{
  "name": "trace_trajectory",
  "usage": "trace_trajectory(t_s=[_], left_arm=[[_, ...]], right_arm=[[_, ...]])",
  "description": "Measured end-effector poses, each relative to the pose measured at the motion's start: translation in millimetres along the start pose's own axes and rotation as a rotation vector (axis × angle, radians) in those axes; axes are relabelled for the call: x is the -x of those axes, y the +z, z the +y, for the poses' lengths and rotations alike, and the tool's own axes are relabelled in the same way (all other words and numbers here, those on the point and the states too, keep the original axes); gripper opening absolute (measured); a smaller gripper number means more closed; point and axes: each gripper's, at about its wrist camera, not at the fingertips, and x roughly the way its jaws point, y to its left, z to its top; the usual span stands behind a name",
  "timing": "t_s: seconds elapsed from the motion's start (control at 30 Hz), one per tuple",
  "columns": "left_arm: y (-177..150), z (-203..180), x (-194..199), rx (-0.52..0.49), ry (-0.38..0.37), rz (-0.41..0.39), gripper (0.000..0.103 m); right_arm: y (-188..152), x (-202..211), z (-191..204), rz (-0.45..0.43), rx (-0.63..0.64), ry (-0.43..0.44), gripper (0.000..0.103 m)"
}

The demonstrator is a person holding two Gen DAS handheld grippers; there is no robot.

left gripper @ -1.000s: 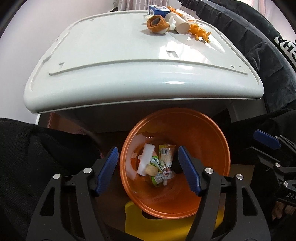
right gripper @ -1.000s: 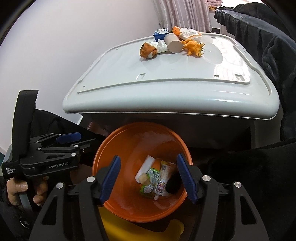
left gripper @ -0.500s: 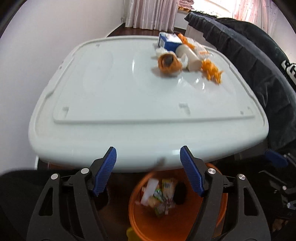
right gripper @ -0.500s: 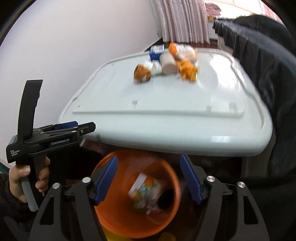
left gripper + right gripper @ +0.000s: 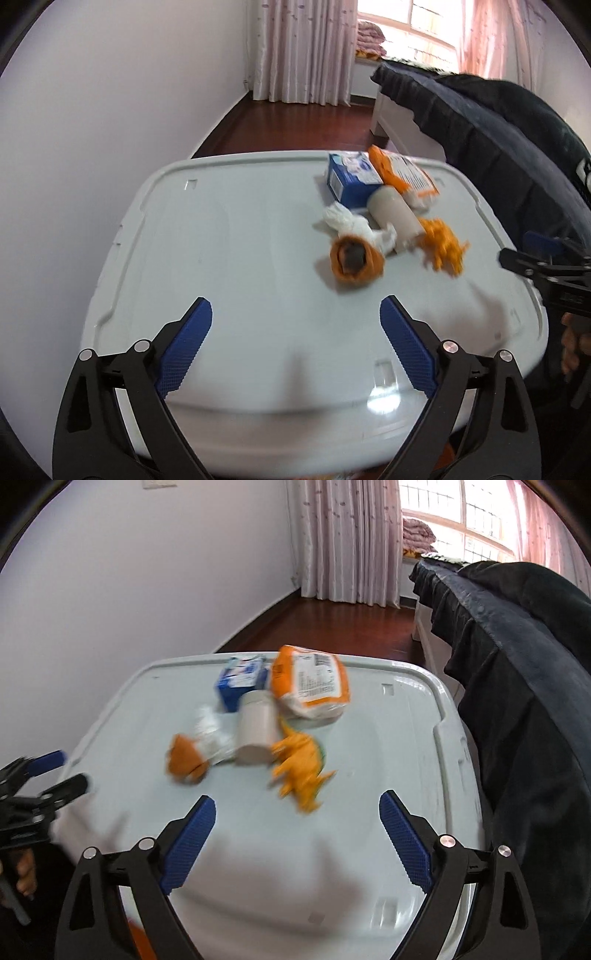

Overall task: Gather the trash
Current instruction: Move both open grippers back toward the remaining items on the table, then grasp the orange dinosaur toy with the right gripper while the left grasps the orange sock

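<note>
A pile of trash lies at the far right of a pale grey lid (image 5: 236,266): a blue carton (image 5: 351,177), an orange and white packet (image 5: 406,177), a white tube (image 5: 395,214), crumpled white paper (image 5: 351,221), an orange peel cup (image 5: 354,260) and orange peel scraps (image 5: 443,251). The right wrist view shows the same carton (image 5: 240,683), packet (image 5: 314,686), tube (image 5: 256,731), peel cup (image 5: 184,760) and scraps (image 5: 301,768). My left gripper (image 5: 295,343) is open and empty over the lid's near half. My right gripper (image 5: 297,834) is open and empty, just short of the scraps.
Dark clothing (image 5: 498,147) hangs along the lid's right side, also in the right wrist view (image 5: 517,701). A white wall (image 5: 110,110) stands on the left. Wooden floor and pink curtains (image 5: 306,51) lie beyond. An orange bin edge (image 5: 142,941) peeks below the lid.
Both grippers have risen from over the orange bin below the lid to above the lid, facing the trash pile. Both stayed open and empty.
</note>
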Motion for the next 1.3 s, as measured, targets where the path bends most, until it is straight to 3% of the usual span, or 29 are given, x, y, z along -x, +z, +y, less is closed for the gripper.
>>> trace_trajectory(t_s=[0.37,0.53,0.77,0.87,1.0,1.3], left_arm=[[-14.3,20.3,-44.1,0.112,-0.032,0.09,0.09],[-17.8,25.1,-43.4,0.141,-0.043,0.089,0.09],[-16.6,14.8,-44.6,0.102,-0.028,0.077,0.09],[-16.8,9.2,-46.0,0.092,-0.033,0.082,0.09],[-17.6,2.7,-47.6,0.084,-0.036,0.084,0.09],[-23.6,-12.0,-56.6,0.064,-0.015,0.083,0.09]], right_arm=[[15.1,-88.3,7.5,0.12,0.071,0.045,0.089],[18.8,-106.9,6.5,0.141,0.066,0.033,0.088],[21.6,-118.2,6.9,0.134,0.072,0.002,0.084],[17.7,-119.0,12.9,0.115,0.105,-0.048,0.078],[15.7,-113.2,17.6,0.092,0.098,-0.049,0.05],[8.0,-105.2,16.4,0.105,0.044,-0.064,0.05]])
